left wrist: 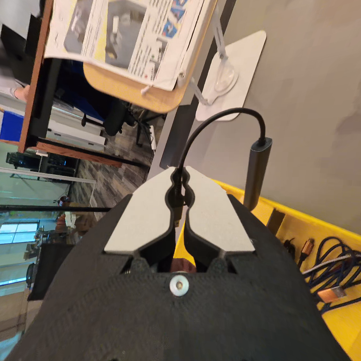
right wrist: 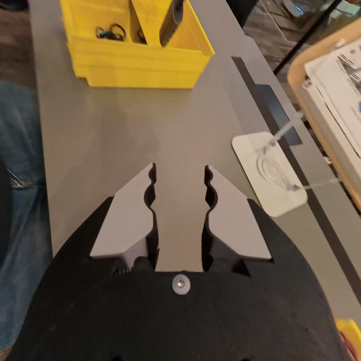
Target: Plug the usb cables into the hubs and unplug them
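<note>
1. The left gripper (left wrist: 180, 172) has its jaws clenched on the plug end of a thin black cable (left wrist: 218, 117); the metal plug tip points back toward the camera between the grey fingers (left wrist: 148, 211).
2. That cable arcs up and over into the top of a slim dark grey metal usb hub (left wrist: 256, 173), which hangs beside the jaws with its lower end at the rim of a yellow plastic bin (left wrist: 254, 195).
3. In the bin lie coiled dark blue braided cables (left wrist: 330, 265) with copper-coloured plugs.
4. The right gripper (right wrist: 180, 166) has its jaws released, parted, with nothing between them, over the bare grey desk (right wrist: 117, 127).
5. In the right wrist view, the yellow bin (right wrist: 136, 70) stands farther along the desk, with the hub (right wrist: 171, 23) tilted over its right compartment.
6. A white flat stand base (right wrist: 254, 175) rests near the desk's edge, carrying a wooden-rimmed board with printed papers (right wrist: 328, 109).
</note>
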A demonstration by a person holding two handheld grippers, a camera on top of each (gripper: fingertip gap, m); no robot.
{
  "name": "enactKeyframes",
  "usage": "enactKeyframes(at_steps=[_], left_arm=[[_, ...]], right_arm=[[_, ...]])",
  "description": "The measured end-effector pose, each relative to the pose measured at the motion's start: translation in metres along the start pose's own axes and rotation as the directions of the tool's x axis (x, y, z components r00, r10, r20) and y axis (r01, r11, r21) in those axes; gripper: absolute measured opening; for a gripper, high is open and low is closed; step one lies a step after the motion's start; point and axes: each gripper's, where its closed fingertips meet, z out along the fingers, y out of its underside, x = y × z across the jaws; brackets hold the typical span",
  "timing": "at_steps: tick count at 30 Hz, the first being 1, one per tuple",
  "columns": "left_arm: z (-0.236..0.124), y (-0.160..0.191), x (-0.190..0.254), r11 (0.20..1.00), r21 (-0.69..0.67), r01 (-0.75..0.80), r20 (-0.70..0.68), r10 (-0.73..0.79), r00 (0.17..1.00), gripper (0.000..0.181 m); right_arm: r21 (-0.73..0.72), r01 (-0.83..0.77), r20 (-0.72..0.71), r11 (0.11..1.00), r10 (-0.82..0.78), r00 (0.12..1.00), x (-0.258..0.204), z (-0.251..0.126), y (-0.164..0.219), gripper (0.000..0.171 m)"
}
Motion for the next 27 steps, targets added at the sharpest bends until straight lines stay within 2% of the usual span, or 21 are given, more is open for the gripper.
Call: enactKeyframes(at_steps=[5, 9, 11, 13, 16, 20, 22, 24, 27], left_arm=[[0.016, -0.065, 0.032, 0.998, 0.028, -0.051, -0.008, 0.051, 0.999, 0.003], [0.035, -0.106, 0.066, 0.995, 0.069, -0.076, -0.040, 0.079, 0.996, 0.003], [0.044, -0.123, 0.080, 0.992, 0.105, -0.065, -0.061, 0.072, 0.996, 0.003], [0.051, -0.136, 0.093, 0.989, 0.134, -0.062, -0.080, 0.073, 0.994, 0.003], [0.057, -0.147, 0.106, 0.986, 0.163, -0.043, -0.096, 0.059, 0.994, 0.003], [0.066, -0.127, 0.128, 0.996, 0.087, -0.028, -0.192, 0.045, 0.980, 0.005], [0.065, -0.107, 0.127, 0.999, 0.027, -0.030, -0.173, 0.034, 0.984, 0.018], [0.054, -0.084, 0.125, 0.999, -0.043, -0.017, -0.188, 0.009, 0.982, 0.036], [0.023, -0.047, 0.108, 0.993, -0.120, 0.006, -0.153, -0.025, 0.988, 0.040]], right_arm=[[0.072, -0.038, 0.082, 0.997, 0.032, 0.996, -0.022, 0.045, -0.027, 0.061], [0.042, -0.095, 0.038, 0.995, 0.093, 0.995, -0.013, 0.070, -0.015, 0.064], [0.023, -0.118, 0.016, 0.993, 0.117, 0.993, -0.007, 0.074, -0.003, 0.055], [0.025, -0.107, -0.008, 0.994, 0.108, 0.994, -0.001, 0.071, 0.007, 0.014], [0.017, -0.067, -0.042, 0.998, 0.068, 0.997, 0.006, 0.065, 0.023, 0.014], [-0.071, 0.021, -0.143, 0.997, -0.031, 0.989, 0.021, 0.057, 0.049, 0.014], [-0.131, 0.056, -0.195, 0.990, -0.081, 0.977, 0.029, 0.054, 0.065, 0.014], [-0.187, 0.079, -0.229, 0.979, -0.122, 0.966, 0.035, 0.052, 0.081, 0.014], [-0.278, 0.100, -0.277, 0.955, -0.180, 0.944, 0.041, 0.048, 0.111, 0.014]])
